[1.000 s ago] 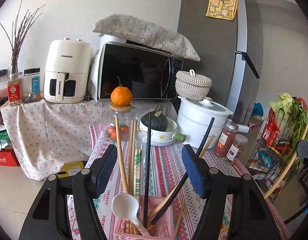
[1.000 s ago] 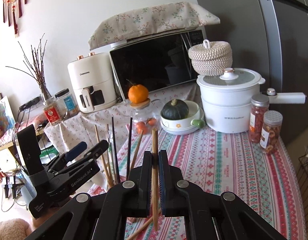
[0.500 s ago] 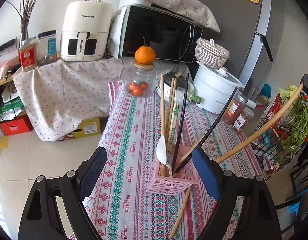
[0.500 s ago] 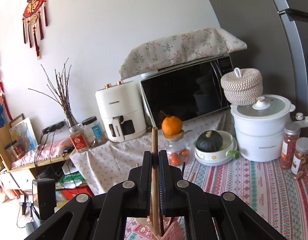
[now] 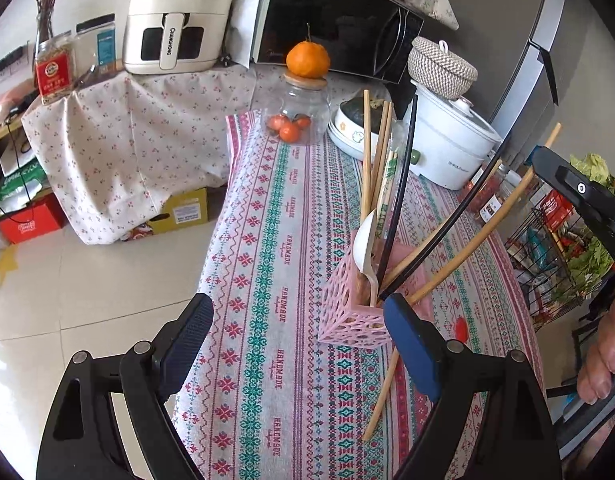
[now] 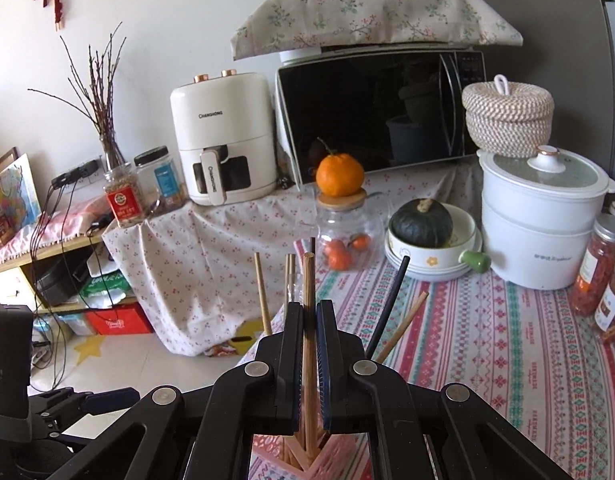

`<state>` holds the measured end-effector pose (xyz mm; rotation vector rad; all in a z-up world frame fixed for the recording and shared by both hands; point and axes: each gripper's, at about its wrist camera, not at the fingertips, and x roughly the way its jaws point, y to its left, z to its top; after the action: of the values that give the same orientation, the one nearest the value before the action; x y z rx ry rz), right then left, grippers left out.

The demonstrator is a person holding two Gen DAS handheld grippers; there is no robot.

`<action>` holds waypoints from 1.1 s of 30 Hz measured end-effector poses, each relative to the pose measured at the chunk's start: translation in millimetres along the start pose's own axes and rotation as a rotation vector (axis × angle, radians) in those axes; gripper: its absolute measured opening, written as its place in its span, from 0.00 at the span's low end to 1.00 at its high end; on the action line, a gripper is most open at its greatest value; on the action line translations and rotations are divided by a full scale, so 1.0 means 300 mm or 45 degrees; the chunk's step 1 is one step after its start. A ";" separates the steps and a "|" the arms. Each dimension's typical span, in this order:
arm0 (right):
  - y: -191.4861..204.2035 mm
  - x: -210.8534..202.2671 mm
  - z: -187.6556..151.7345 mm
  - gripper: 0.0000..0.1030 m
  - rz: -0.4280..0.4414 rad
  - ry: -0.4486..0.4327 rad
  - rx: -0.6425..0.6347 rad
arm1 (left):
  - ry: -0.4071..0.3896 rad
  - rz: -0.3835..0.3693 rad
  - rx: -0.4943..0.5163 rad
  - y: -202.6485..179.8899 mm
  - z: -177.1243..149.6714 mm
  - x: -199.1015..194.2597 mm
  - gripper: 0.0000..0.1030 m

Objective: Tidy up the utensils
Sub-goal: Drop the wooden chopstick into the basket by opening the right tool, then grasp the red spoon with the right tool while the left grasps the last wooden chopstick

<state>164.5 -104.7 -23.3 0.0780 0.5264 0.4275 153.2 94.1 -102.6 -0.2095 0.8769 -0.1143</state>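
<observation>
A pink perforated holder point(image 5: 349, 312) stands on the patterned tablecloth point(image 5: 267, 240). It holds several wooden chopsticks, black chopsticks point(image 5: 399, 184) and a white spoon point(image 5: 366, 240). My left gripper point(image 5: 299, 340) is open and empty, just in front of the holder, with its right finger point(image 5: 411, 344) beside it. My right gripper point(image 6: 308, 308) is shut on a long wooden chopstick point(image 6: 308, 276), whose lower end reaches down into the holder point(image 6: 331, 454). In the left wrist view this chopstick point(image 5: 487, 224) slants from the holder up to the right gripper point(image 5: 579, 192). One loose chopstick point(image 5: 381, 396) lies on the cloth.
Behind the holder stand a glass jar point(image 5: 303, 116) topped by an orange, a bowl with a squash point(image 6: 423, 224), a white pot point(image 6: 543, 220) and spice jars point(image 6: 595, 264). The table's left edge drops to the tiled floor point(image 5: 87, 300). A wire basket of vegetables point(image 5: 579, 256) stands to the right.
My left gripper has drawn back from the holder, tilted downward and opened wider. My right gripper has carried its chopstick over the holder and lowered its end in.
</observation>
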 end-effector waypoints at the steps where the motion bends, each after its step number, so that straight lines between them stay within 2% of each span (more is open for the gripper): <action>1: -0.002 0.008 -0.002 0.06 -0.001 0.007 0.005 | 0.000 -0.002 0.004 -0.001 0.000 -0.001 0.86; 7: -0.029 0.010 -0.010 0.07 0.022 0.016 0.060 | 0.024 -0.013 0.002 -0.005 -0.004 0.004 0.86; 8: -0.033 0.005 -0.009 0.09 0.025 0.014 0.069 | 0.027 -0.017 -0.003 -0.004 -0.005 0.003 0.86; 9: -0.037 -0.001 -0.007 0.12 0.031 0.011 0.081 | 0.030 -0.021 -0.006 -0.004 -0.006 0.005 0.86; 11: -0.048 -0.015 -0.005 0.29 0.045 0.000 0.105 | 0.038 -0.027 -0.008 -0.007 -0.007 0.007 0.86; 15: -0.069 -0.042 0.000 0.40 0.028 -0.015 0.128 | 0.055 -0.031 0.002 -0.017 -0.013 0.018 0.86; 17: -0.095 -0.047 -0.007 0.50 0.004 0.000 0.156 | 0.065 -0.037 0.006 -0.025 -0.018 0.023 0.86; 19: -0.128 -0.045 -0.018 0.54 -0.029 0.028 0.188 | 0.079 -0.047 0.011 -0.030 -0.023 0.029 0.86; 22: -0.194 -0.032 -0.050 0.58 -0.103 0.096 0.237 | 0.103 -0.056 0.022 -0.039 -0.034 0.044 0.86; 25: -0.265 0.001 -0.103 0.66 -0.187 0.213 0.282 | 0.134 -0.061 0.039 -0.053 -0.051 0.064 0.86; 28: -0.337 0.053 -0.179 0.66 -0.272 0.370 0.327 | 0.166 -0.066 0.056 -0.070 -0.067 0.084 0.86; 33: -0.447 0.124 -0.319 0.66 -0.325 0.609 0.425 | 0.214 -0.065 0.095 -0.110 -0.095 0.117 0.86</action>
<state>195.8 -214.6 -147.7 0.2299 1.0641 0.0998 153.1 51.7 -139.0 -0.1535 1.0327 -0.2141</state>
